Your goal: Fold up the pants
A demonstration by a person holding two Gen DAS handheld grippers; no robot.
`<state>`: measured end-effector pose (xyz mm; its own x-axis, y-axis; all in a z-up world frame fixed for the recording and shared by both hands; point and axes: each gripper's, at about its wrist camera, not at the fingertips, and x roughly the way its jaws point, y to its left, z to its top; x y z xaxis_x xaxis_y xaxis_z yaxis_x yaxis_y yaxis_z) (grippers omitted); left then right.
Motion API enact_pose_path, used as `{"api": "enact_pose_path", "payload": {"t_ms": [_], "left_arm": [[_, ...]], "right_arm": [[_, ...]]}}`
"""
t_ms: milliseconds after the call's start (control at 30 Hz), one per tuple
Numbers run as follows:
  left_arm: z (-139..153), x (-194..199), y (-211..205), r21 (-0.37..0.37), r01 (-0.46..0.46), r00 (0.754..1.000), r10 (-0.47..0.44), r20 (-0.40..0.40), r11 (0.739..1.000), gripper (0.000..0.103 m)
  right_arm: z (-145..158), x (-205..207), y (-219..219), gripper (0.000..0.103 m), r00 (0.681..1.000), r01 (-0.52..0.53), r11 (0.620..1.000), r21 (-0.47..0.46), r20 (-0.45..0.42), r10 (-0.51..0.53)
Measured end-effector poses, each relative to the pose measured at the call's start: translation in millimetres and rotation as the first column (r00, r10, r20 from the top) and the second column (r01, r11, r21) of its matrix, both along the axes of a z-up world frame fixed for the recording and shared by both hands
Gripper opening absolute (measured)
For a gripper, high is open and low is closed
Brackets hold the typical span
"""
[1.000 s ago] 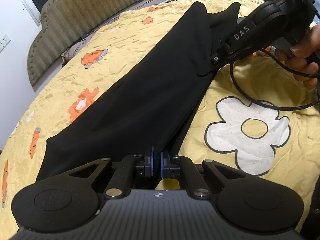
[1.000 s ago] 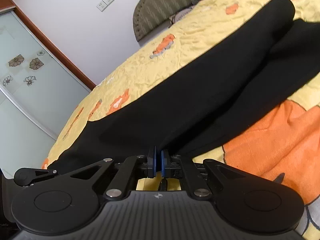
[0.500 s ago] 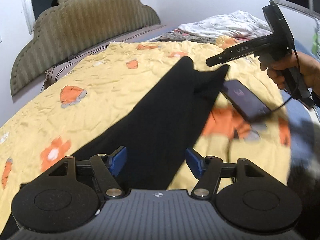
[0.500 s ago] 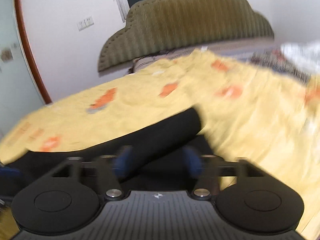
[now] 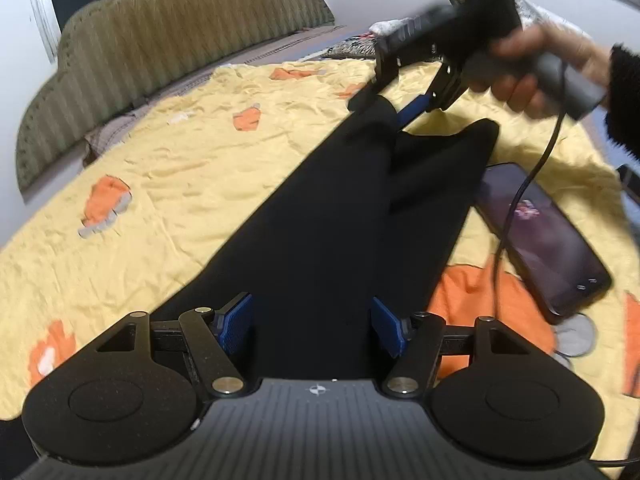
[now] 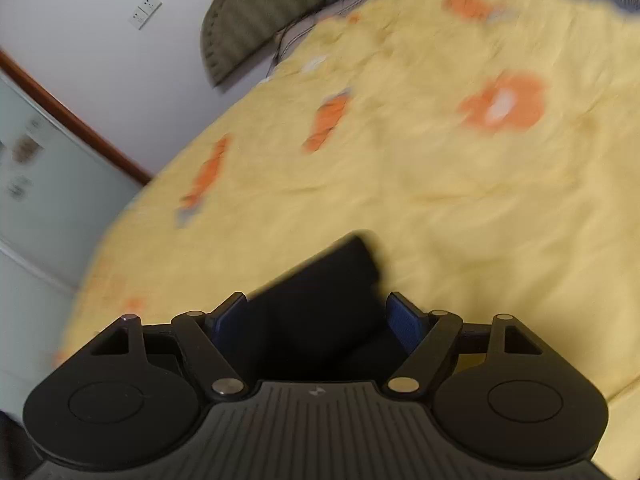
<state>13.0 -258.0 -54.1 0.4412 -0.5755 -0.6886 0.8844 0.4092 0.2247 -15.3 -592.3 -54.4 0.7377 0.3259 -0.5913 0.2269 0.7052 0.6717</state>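
Nearest the left wrist camera, the left gripper (image 5: 316,328) hangs with its jaws apart and nothing clamped, the black pants (image 5: 344,216) lying flat on the bed below the gap. From there the pants run away toward 12 o'clock across the yellow flowered bedspread (image 5: 180,168), narrowing into two leg ends, one toward 12 and one toward 1 o'clock. A dark phone (image 5: 540,236) lies on the bedspread just beside the cloth at 3 o'clock. Farthest off, at 1 o'clock, the right gripper (image 5: 394,100) hovers over a leg end, jaws likewise apart and empty. The fabric looks light, soft and limp, likely to sag and slide, so the leg hems look the sensible places to pinch, through both layers together.
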Motion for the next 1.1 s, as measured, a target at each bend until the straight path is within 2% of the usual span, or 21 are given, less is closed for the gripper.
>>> {"api": "enact_pose_path", "payload": {"t_ms": [67, 100, 133, 167, 200, 233, 300, 333, 533, 633, 867, 933, 967, 1000, 1067, 1100], "left_arm": [[-2, 4, -1, -0.002, -0.006, 1.0, 0.006, -0.007, 1.0, 0.07], [-3, 6, -1, -0.004, -0.011, 1.0, 0.011, -0.025, 1.0, 0.07], [-3, 9, -1, -0.006, -0.018, 0.999, 0.018, -0.043, 1.0, 0.07], [-4, 12, -1, -0.008, -0.026, 0.998, 0.025, -0.06, 1.0, 0.07], [-5, 14, 0, -0.012, -0.036, 0.997, 0.035, -0.074, 0.999, 0.07], [-4, 16, 1, -0.015, -0.045, 0.996, 0.043, -0.081, 0.999, 0.07], [-4, 18, 3, -0.023, -0.055, 0.994, 0.052, -0.092, 0.998, 0.071], [-4, 18, 3, -0.025, -0.056, 0.994, 0.053, -0.094, 0.998, 0.071], [-2, 16, 7, -0.048, -0.038, 0.995, 0.033, -0.098, 0.998, 0.071], [0, 12, 7, -0.068, -0.017, 0.996, 0.011, -0.093, 0.998, 0.071], [2, 2, -7, -0.069, 0.043, 0.995, -0.049, -0.09, 0.997, 0.071], [1, -1, -12, -0.067, 0.056, 0.996, -0.061, -0.07, 0.996, 0.071], [0, -2, -16, -0.064, 0.058, 0.996, -0.062, -0.062, 0.996, 0.071], [0, -2, -19, -0.061, 0.058, 0.996, -0.062, -0.058, 0.996, 0.071], [-2, -2, -26, -0.066, 0.065, 0.996, -0.069, -0.058, 0.996, 0.071], [-3, -3, -28, -0.065, 0.069, 0.996, -0.072, -0.059, 0.995, 0.071]], "right_arm": [[16, -9, -4, 0.079, 0.985, 0.017, 0.992, 0.128, 0.167, -0.039], [21, -15, -8, 0.09, 0.967, 0.049, 0.979, 0.198, 0.237, -0.096], [24, -20, -13, 0.099, 0.945, 0.094, 0.962, 0.257, 0.28, -0.168], [26, -23, -17, 0.101, 0.933, 0.147, 0.949, 0.279, 0.28, -0.227], [28, -25, -17, 0.101, 0.934, 0.211, 0.948, 0.238, 0.236, -0.267], [31, -26, -13, 0.101, 0.943, 0.261, 0.955, 0.144, 0.173, -0.284], [28, -28, 0, 0.101, 0.952, 0.298, 0.954, 0.0, 0.072, -0.298], [23, -34, 6, 0.101, 0.953, 0.301, 0.954, -0.011, 0.047, -0.3], [-2, -87, 27, 0.101, 0.941, 0.327, 0.928, 0.177, 0.035, -0.338], [-7, -95, 35, 0.101, 0.94, 0.333, 0.922, 0.197, 0.008, -0.341], [-30, -71, 27, 0.095, 0.917, 0.398, 0.899, 0.186, -0.043, -0.397], [-30, -64, 25, 0.085, 0.91, 0.415, 0.898, 0.145, -0.048, -0.412], [-29, -61, 24, 0.067, 0.908, 0.42, 0.899, 0.123, -0.051, -0.417], [-29, -60, 24, 0.04, 0.906, 0.424, 0.9, 0.103, -0.055, -0.421], [-27, -58, 25, 0.016, 0.912, 0.41, 0.908, 0.084, -0.052, -0.407], [-25, -58, 27, 0.014, 0.915, 0.404, 0.913, 0.067, -0.045, -0.401]]}}
